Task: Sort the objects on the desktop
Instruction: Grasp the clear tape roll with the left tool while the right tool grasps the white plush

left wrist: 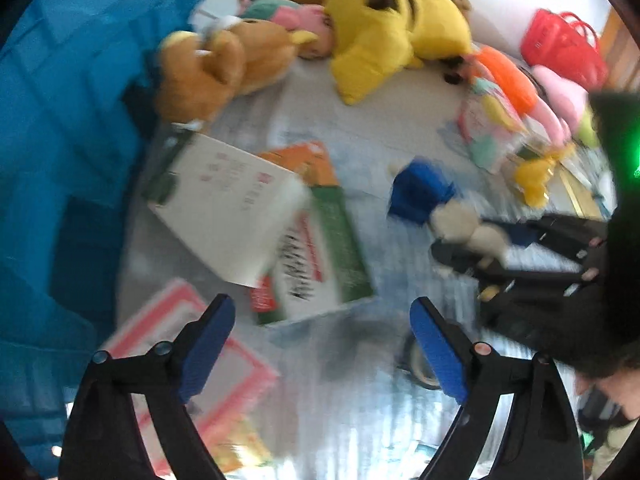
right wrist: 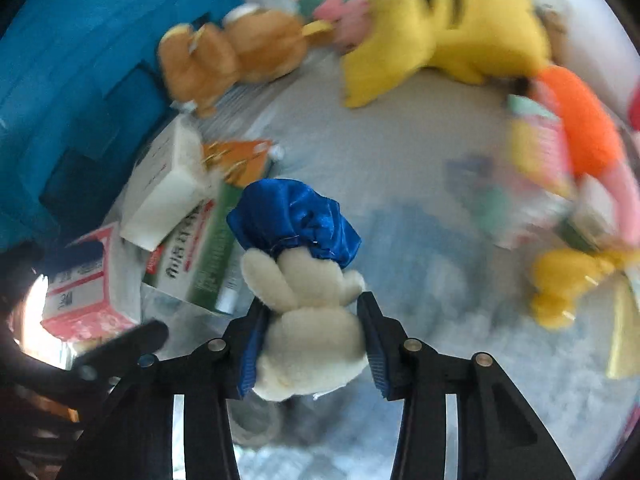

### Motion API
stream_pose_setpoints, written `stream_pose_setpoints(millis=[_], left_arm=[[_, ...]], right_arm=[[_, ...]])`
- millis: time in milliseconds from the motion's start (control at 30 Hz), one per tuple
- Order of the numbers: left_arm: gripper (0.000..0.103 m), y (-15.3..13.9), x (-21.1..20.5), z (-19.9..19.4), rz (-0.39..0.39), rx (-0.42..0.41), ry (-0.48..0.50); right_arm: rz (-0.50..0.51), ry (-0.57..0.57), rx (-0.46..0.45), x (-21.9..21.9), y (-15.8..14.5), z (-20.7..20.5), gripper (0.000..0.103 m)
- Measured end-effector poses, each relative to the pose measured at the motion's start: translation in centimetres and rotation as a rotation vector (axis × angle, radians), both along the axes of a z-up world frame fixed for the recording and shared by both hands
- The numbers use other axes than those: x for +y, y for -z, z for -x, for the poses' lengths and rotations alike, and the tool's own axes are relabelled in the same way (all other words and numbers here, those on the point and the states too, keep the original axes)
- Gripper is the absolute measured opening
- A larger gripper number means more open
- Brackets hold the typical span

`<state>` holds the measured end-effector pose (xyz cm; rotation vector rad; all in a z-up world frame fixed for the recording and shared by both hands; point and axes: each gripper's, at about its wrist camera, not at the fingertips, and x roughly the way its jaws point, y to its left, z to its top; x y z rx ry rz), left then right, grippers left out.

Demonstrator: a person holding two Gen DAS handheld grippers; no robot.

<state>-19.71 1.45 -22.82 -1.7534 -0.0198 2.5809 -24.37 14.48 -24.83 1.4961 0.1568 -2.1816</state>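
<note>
My right gripper (right wrist: 310, 336) is shut on a small cream plush toy (right wrist: 308, 328) that wears a shiny blue cap (right wrist: 294, 222); it hangs above the table. In the left wrist view the same cream plush toy (left wrist: 464, 228) and blue cap (left wrist: 420, 190) show at the right, held by the right gripper (left wrist: 472, 248). My left gripper (left wrist: 322, 344) is open with nothing between its blue pads, low over the table. Ahead of it lie a white box (left wrist: 228, 200), a green and white box (left wrist: 320, 256) and a pink-edged box (left wrist: 192, 360).
A blue crate (left wrist: 68, 140) fills the left side. At the back lie a yellow plush (left wrist: 392, 28), a brown bear plush (left wrist: 216, 68) and a pink and green plush (left wrist: 288, 14). An orange plush (left wrist: 508, 76), a red basket (left wrist: 564, 46) and small packets are at the right. A tape roll (left wrist: 420, 364) lies close by.
</note>
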Motion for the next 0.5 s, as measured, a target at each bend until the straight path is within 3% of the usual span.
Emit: stream_pose_setpoints(millis=[200, 333, 367, 467, 500], left_arm=[[0.091, 3.3, 4.9, -1.0, -0.035, -0.086, 0.113], [0.089, 5.4, 6.5, -1.4, -0.025, -0.129, 0.134], [0.086, 5.6, 6.7, -1.5, -0.006, -0.121, 0.136], [0.056, 5.1, 6.8, -1.6, -0.004, -0.108, 0.132], [0.056, 4.8, 6.8, -1.6, -0.010, -0.106, 0.128]], right_arm=[[-0.009, 0.124, 0.003, 6.2, -0.9, -1.5, 0.043], [-0.004, 0.158, -0.002, 8.2, -0.9, -2.5, 0.043], [-0.002, 0.162, -0.003, 8.6, -0.9, -2.7, 0.043], [0.003, 0.173, -0.008, 9.6, -0.8, -3.4, 0.043], [0.004, 0.172, -0.008, 9.4, -0.9, -3.4, 0.044]])
